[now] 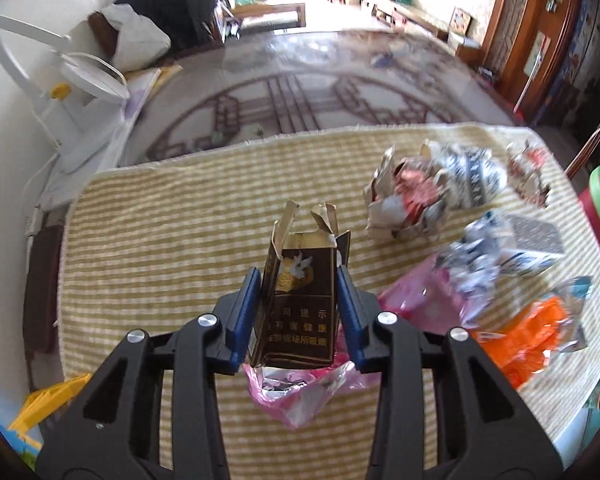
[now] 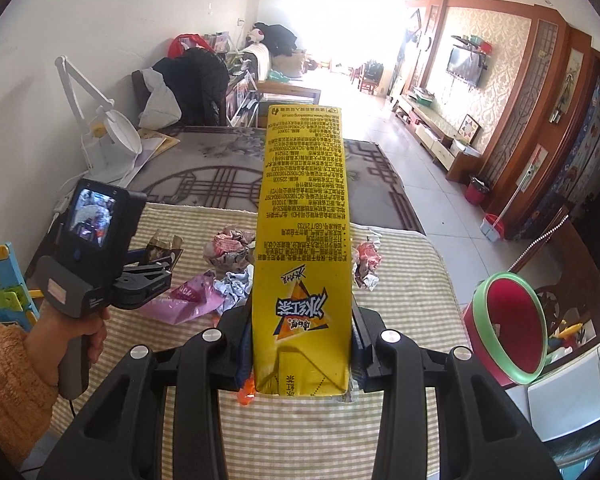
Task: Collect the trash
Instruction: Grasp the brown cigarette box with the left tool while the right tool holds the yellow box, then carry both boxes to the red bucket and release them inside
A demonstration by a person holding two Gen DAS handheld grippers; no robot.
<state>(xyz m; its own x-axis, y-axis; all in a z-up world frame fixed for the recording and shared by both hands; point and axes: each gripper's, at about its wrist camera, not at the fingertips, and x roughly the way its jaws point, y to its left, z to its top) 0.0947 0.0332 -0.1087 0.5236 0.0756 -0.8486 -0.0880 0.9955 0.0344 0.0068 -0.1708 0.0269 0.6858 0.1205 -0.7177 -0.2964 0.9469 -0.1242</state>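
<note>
Left wrist view. Left gripper point(image 1: 298, 300) has its blue pads against both side faces of a dark torn cigarette pack point(image 1: 300, 280); the jaws stand clenched on it. The pack is upright between the pads, its ragged opened top pointing away from the camera and foil showing at its near end. It sits over the striped cloth point(image 1: 172, 216) that covers the near part of the tabletop, roughly mid-cloth. A pink plastic bag point(image 1: 300, 396) lies under and behind the pack; contact between the two cannot be told. Toward the right edge of the cloth lie a large crumpled paper wad point(image 1: 432, 188), a smaller wad point(image 1: 530, 172), a crumpled white-blue wrapper point(image 1: 496, 256) and an orange wrapper point(image 1: 536, 336).

Judgement: the pack is light, thin card, already torn, and it will crush if squeezed harder. The flat side faces are the right hold, as taken here.

Right wrist view. Right gripper point(image 2: 302, 344) is clamped on a tall yellow drink carton point(image 2: 302, 240), gripped near its folded end, with the long body projecting forward over the cloth. The red bin with green rim point(image 2: 508, 328) stands off the right edge of the tabletop, mouth tilted toward the camera. The person's hand point(image 2: 80, 332) holds the left gripper at the left side of the cloth.

Judgement: the carton is stiff but probably empty and light. Held at one end, it has leverage to swing or slip, so a mid-body hold across the narrow faces would be steadier.
</note>
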